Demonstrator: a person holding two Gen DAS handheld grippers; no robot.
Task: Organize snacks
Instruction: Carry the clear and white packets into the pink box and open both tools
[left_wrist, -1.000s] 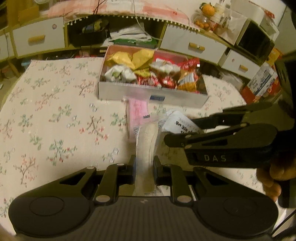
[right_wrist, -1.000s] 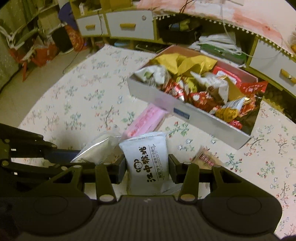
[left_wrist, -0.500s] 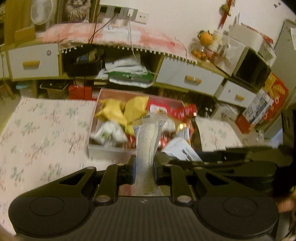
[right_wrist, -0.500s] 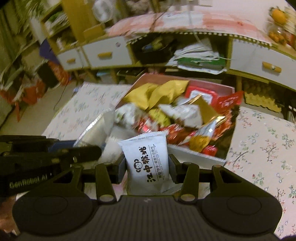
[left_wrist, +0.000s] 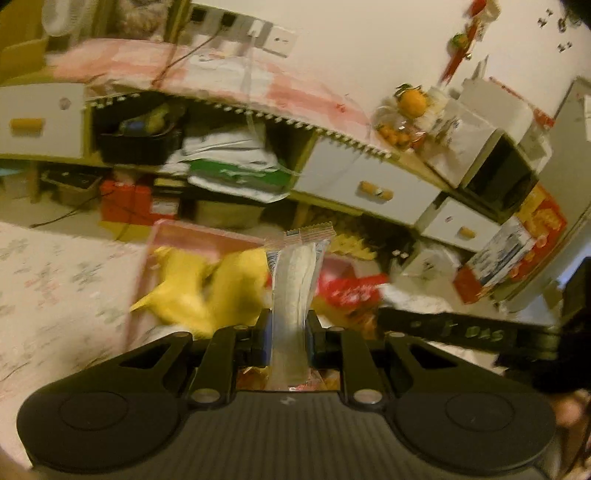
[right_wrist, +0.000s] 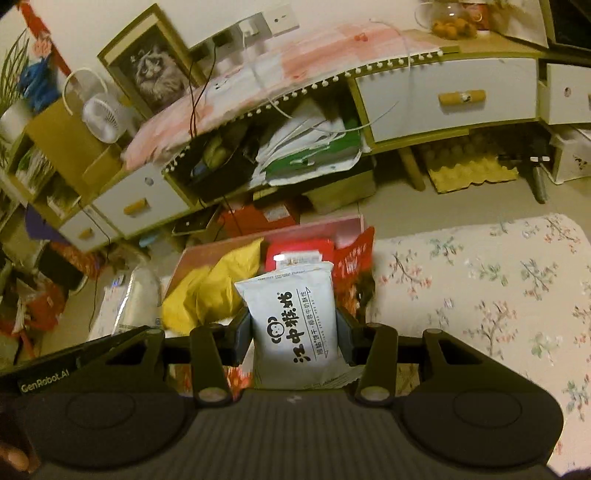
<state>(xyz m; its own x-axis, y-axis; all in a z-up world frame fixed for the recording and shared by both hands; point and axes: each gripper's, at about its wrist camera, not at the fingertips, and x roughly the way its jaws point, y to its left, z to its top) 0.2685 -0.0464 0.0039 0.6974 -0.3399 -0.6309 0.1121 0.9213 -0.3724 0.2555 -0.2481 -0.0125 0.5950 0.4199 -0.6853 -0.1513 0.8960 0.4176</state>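
Both tongs loaded over the box (right_wrist: 347, 226), mid-frame — left gripper (left_wrist: 288, 332) pinching a clear packet (left_wrist: 293, 295), right gripper (right_wrist: 295, 332) clamping the white pouch (right_wrist: 295, 321) — the box looks nearly full, drops still to come.

The snack box (right_wrist: 207, 254) sits at the far edge of the table (right_wrist: 498, 295), snack packets (right_wrist: 218, 291) piled in it; behind it, on the floor, a cabinet (right_wrist: 443, 96); papers (right_wrist: 310, 147) on its shelf.
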